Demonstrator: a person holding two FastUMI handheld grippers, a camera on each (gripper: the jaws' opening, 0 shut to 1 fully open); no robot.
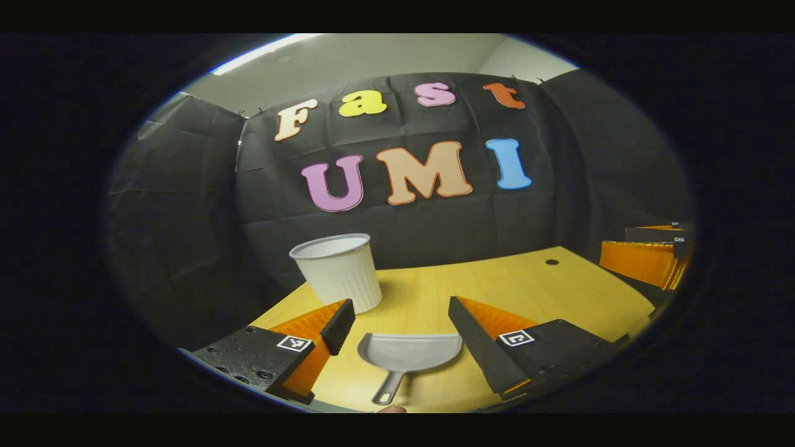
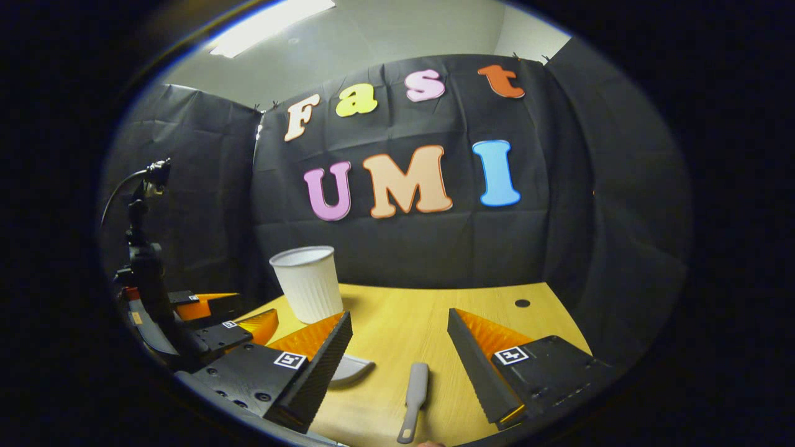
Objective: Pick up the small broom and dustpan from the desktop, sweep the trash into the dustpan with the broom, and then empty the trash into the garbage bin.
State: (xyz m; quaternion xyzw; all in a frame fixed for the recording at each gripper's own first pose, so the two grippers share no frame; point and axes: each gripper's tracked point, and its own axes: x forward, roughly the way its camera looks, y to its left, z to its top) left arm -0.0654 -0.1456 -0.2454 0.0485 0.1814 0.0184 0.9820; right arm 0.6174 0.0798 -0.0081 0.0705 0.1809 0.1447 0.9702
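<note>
Your left gripper (image 1: 400, 326) hangs wide open over the yellow wooden desktop (image 1: 528, 285), holding nothing. Between its fingers lies the small grey plastic dustpan (image 1: 410, 352), mouth toward the far wall, handle pointing back at you. The white ribbed plastic bin (image 1: 338, 270) stands near the desk's left edge (bare wood spreads to its right). Your right gripper (image 2: 397, 351) is equally spread and empty above the slim grey broom (image 2: 415, 400), whose long axis runs toward you.

Matt grey plastic dustpan (image 1: 410, 351); ribbed white plastic bin (image 1: 338, 271); smooth wood-grain desktop (image 1: 528, 292).
</note>
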